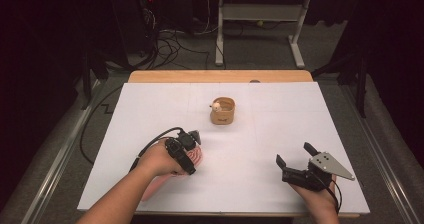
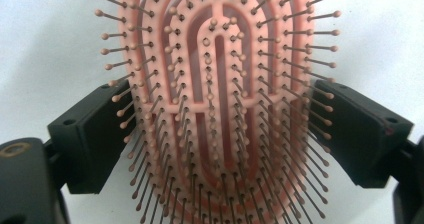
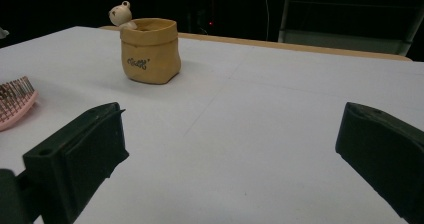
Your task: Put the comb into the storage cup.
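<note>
L gripper (image 2: 212, 134) clamped on pink hairbrush (image 2: 220, 84), lower left of high view. R gripper (image 1: 295, 161) open, lower right. Tan pot (image 1: 223, 110) centre.

White sheet covers the counter (image 1: 280, 134), wooden edge (image 1: 220, 76) showing at the far side. Grey carpet floor (image 1: 260, 49) beyond. White metal frame of another desk (image 1: 260, 14) stands at the back, two legs on flat feet. Black cables (image 1: 170, 41) tangled on the floor left of it, small red light (image 1: 150, 0) above them. Metal rails (image 1: 55, 164) along both sides of the counter. Room edges dark, light falls mostly on the counter
</note>
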Demonstrator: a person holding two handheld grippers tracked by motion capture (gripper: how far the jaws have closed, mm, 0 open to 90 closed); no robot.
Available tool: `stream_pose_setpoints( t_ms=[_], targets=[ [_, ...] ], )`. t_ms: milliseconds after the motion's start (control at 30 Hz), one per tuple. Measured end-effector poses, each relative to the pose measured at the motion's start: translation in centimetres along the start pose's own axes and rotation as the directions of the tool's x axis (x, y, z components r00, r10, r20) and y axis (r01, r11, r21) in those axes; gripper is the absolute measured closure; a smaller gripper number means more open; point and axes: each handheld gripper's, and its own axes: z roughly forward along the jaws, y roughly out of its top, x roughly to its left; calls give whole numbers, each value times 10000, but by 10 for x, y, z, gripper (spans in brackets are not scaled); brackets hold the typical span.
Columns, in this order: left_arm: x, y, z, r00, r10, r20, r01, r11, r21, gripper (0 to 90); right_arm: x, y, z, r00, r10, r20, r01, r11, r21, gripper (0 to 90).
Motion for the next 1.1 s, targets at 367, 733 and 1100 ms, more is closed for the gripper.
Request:
stream_pose_setpoints(
  t_ms=[367, 733, 1100],
  targets=[
    [1, 1, -2, 9998, -206, -59, 206, 9998, 42, 183, 0, 0, 0, 10000, -23, 0, 23, 10000, 21, 2],
    [1, 2, -3, 9997, -212, -82, 213, 9997, 108, 195, -1, 0, 0, 10000, -1, 5, 1, 10000, -6, 2],
    [1, 1, -5, 9999, -142, -86, 143, 9998, 123, 200, -2, 0, 0, 10000, 52, 22, -52, 10000, -18, 2]
  ],
)
